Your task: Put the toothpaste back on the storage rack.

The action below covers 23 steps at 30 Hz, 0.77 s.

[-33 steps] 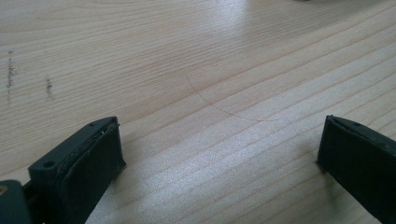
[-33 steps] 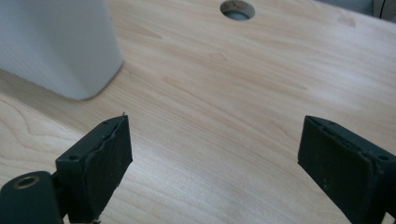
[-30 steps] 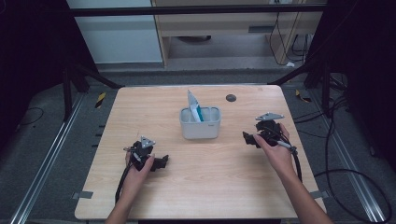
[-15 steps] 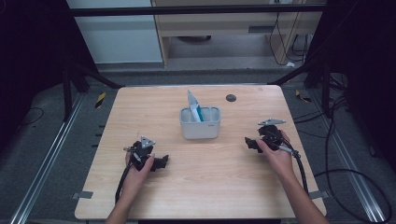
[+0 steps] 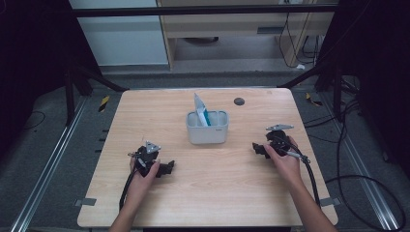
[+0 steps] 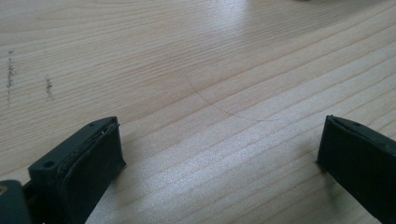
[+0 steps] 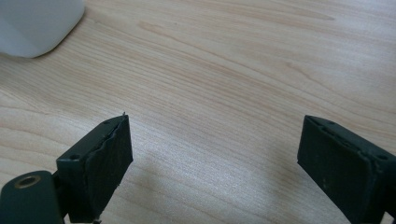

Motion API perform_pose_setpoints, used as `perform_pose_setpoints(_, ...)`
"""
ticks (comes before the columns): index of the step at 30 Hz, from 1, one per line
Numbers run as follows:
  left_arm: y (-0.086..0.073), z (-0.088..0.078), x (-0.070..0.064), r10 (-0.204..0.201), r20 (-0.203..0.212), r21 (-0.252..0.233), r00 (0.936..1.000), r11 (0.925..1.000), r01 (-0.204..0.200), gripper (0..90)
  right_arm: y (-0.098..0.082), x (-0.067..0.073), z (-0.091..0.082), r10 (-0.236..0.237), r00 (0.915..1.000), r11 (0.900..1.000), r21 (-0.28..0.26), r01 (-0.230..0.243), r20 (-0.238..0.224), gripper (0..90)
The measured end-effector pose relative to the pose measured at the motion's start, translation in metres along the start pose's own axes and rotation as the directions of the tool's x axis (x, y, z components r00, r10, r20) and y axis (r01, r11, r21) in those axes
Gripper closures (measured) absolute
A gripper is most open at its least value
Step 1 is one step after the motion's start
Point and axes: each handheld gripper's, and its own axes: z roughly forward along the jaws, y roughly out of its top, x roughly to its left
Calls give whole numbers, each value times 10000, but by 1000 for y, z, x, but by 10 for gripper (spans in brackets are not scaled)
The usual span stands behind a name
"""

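Observation:
A pale grey tub [image 5: 207, 127] stands at the middle of the wooden table [image 5: 145, 111], with a white and blue packet [image 5: 201, 110] upright inside it. My left gripper [image 5: 167, 168] rests low on the table at the front left, open, with bare wood between its jaws [image 6: 219, 140]. My right gripper [image 5: 255, 147] lies on the table right of the tub, also open and holding nothing [image 7: 212, 154]. A corner of the tub [image 7: 32, 25] shows at the top left of the right gripper view.
A small dark round disc [image 5: 239, 101] lies near the table's far edge, right of the tub. Cables trail from both grippers toward the front edge. Metal frame legs and floor cables surround the table.
My right gripper has moved down toward the front of the table and settled lower on the wood. The left gripper has stayed in place.

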Motion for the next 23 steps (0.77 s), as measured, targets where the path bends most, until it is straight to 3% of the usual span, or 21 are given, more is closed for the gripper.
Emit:
perform_pose_setpoints(5, 0, 0, 0, 5, 0, 2, 10000, 10000, -5, 0, -7, -2, 4, 259, 9997, 9997, -20, -258, 41, 115)
perform_pose_setpoints(12, 0, 0, 0, 4, 1, 4, 10000, 10000, -4, 0, -13, 1, 9, -66, 9992, 9997, -247, 76, 394, 53)
perform_pose_setpoints(19, 0, 0, 0, 9, -1, 3, 10000, 10000, -9, 0, -13, 3, 9, 20, 9991, 9998, -189, -12, 423, 38)
perform_pose_setpoints(23, 0, 0, 0, 13, 9, -2, 10000, 10000, -13, 0, -14, 7, 8, 332, 9962, 9992, -239, -314, 802, 36)
